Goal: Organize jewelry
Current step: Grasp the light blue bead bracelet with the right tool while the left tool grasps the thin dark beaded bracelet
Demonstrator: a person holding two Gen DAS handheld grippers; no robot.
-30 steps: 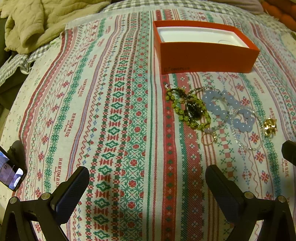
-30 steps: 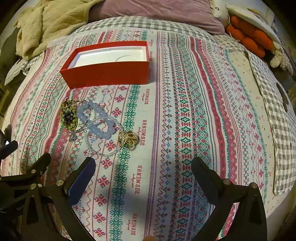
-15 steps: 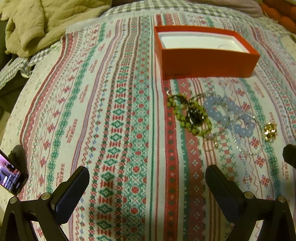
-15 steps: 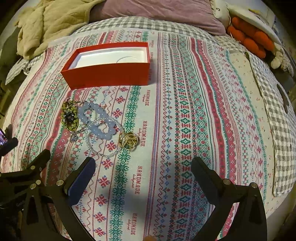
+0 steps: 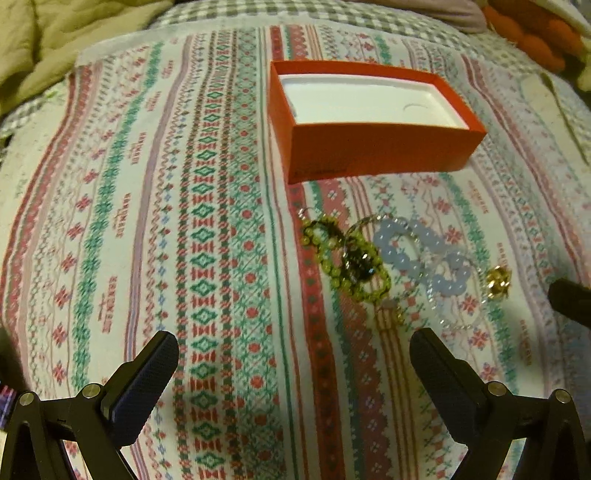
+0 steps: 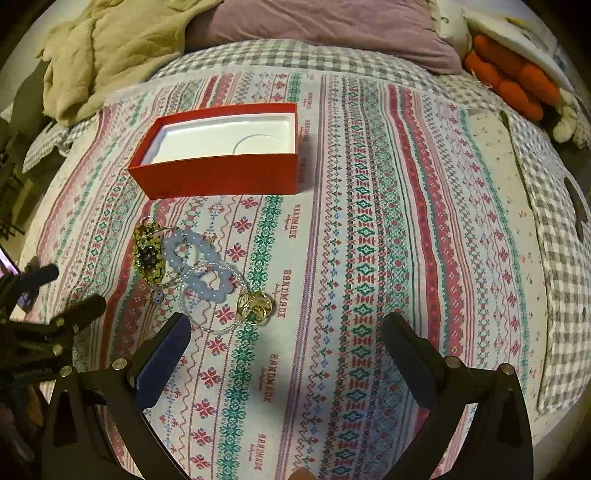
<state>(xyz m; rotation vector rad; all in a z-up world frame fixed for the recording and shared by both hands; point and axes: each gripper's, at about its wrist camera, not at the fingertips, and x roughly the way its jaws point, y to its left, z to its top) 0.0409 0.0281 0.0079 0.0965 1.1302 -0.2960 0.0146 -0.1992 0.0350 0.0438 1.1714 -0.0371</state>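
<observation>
An open red box (image 5: 373,147) with a white tray inside stands on the patterned cloth; it also shows in the right wrist view (image 6: 221,173). In front of it lies a pile of jewelry: a green bead bracelet (image 5: 347,262) (image 6: 149,258), a pale blue bead bracelet (image 5: 421,254) (image 6: 203,266), a clear bead strand (image 6: 207,321) and a gold piece (image 5: 498,282) (image 6: 255,308). My left gripper (image 5: 293,350) is open and empty, near side of the pile. My right gripper (image 6: 286,336) is open and empty, just right of the gold piece.
The patterned cloth (image 6: 369,240) covers a checked bed. A beige blanket (image 6: 110,48) lies at the back left, a purple pillow (image 6: 325,26) at the back, orange plush (image 6: 517,81) at the back right. A phone (image 6: 11,273) sits at the left edge.
The left gripper has risen and tilted, so the box and jewelry sit lower in its view. The right gripper has edged forward toward the gold piece. Both stay open.
</observation>
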